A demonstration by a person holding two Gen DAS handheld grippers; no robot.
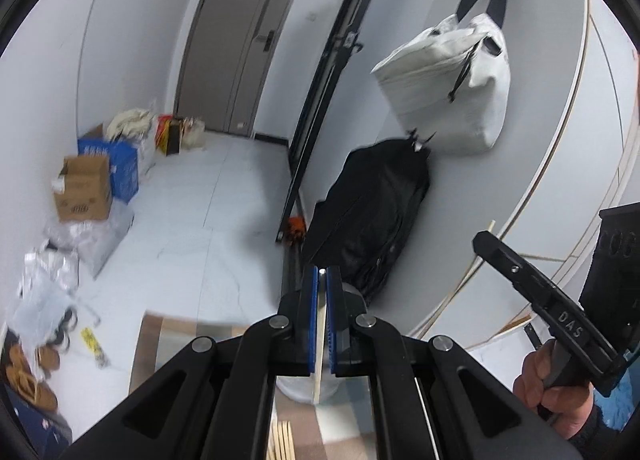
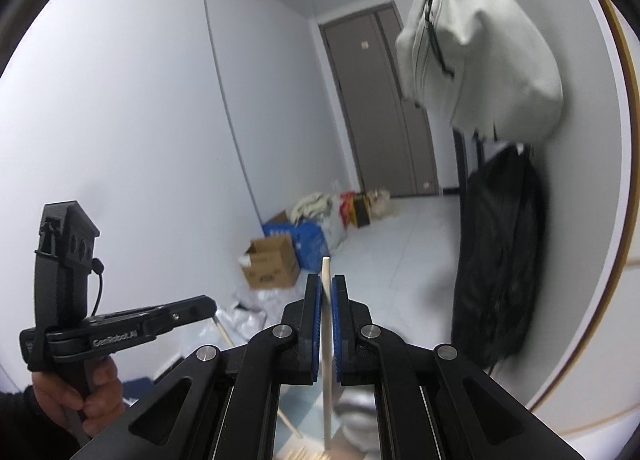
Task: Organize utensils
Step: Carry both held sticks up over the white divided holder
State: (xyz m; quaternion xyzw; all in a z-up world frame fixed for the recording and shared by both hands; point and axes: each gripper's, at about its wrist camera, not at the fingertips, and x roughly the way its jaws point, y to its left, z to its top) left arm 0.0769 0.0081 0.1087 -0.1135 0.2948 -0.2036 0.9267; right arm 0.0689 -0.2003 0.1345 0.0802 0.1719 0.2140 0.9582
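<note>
We see the left gripper [image 1: 322,280] with its jaws clamped on a pale wooden chopstick [image 1: 320,344], which runs down between the blue pads [image 1: 314,324] toward a white cup [image 1: 296,386] below, near the bottom of the left wrist view. More wooden chopsticks [image 1: 280,440] lie on the worktop [image 1: 168,336] at the very bottom, left of the cup.

The right gripper [image 2: 327,288] likewise has its jaws pressed together on a second chopstick [image 2: 327,340] (its tip stands up just past the fingertips). That stick also reaches down beside the cup [image 2: 358,412], though we cannot tell whether either stick's lower end is inside it.

In the left wrist view the right gripper [image 1: 486,242] appears at the far right, gripped by a hand [image 1: 556,392]; in the right wrist view the left gripper [image 2: 212,306] sits at the left, held by the other hand [image 2: 76,396].

Farther off, a white bag [image 1: 452,88] hangs on the wall above a black bag [image 1: 372,216], and cardboard boxes [image 1: 84,188] stand on the floor at the left near a grey door [image 1: 244,36].
</note>
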